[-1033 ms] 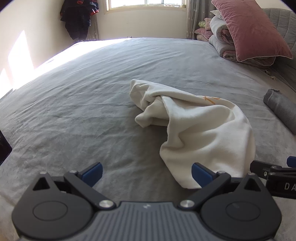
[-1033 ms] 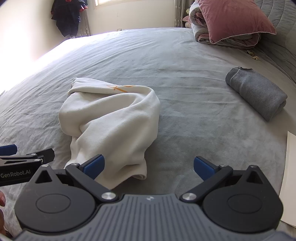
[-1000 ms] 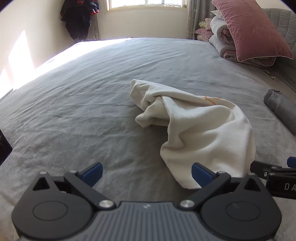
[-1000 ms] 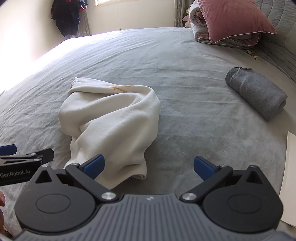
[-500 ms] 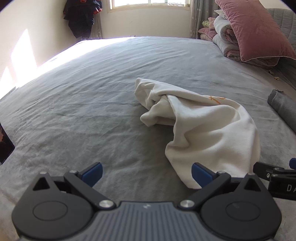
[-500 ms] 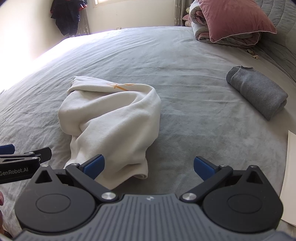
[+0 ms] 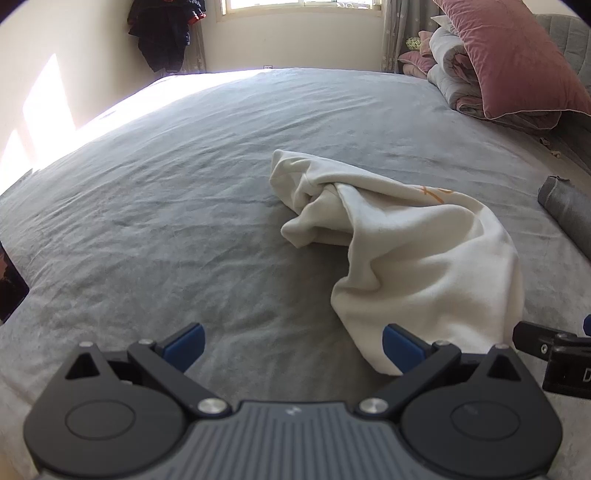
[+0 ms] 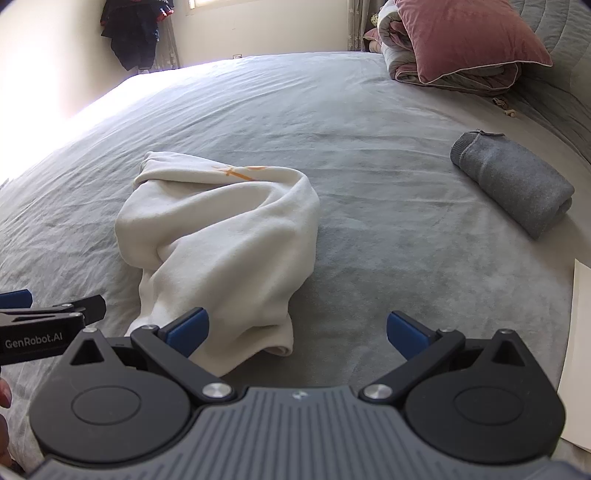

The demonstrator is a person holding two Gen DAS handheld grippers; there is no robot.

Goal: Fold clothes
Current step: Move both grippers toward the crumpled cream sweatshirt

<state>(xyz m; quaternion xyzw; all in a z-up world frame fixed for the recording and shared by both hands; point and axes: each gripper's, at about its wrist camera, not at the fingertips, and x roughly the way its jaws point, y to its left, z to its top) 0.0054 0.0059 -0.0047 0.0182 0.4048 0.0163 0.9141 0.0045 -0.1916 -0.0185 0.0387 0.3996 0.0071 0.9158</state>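
Observation:
A crumpled cream garment (image 7: pixel 413 254) with an orange mark lies bunched on the grey bed (image 7: pixel 166 192), to the right of centre in the left wrist view. My left gripper (image 7: pixel 293 345) is open just in front of it, its right fingertip close to the garment's near hem. In the right wrist view the same garment (image 8: pixel 221 240) lies left of centre. My right gripper (image 8: pixel 297 330) is open, with its left fingertip over the garment's near end. Neither gripper holds anything.
A folded grey garment (image 8: pixel 513 184) rests on the bed at the right. A pink pillow (image 8: pixel 469 35) tops folded quilts at the far right. Dark clothes (image 7: pixel 162 33) hang in the far corner. White paper (image 8: pixel 576 347) lies at the right edge.
Both views have shifted slightly, and the garment sits a little further right and lower in the left wrist view. The garment itself has not moved. Both grippers stay open.

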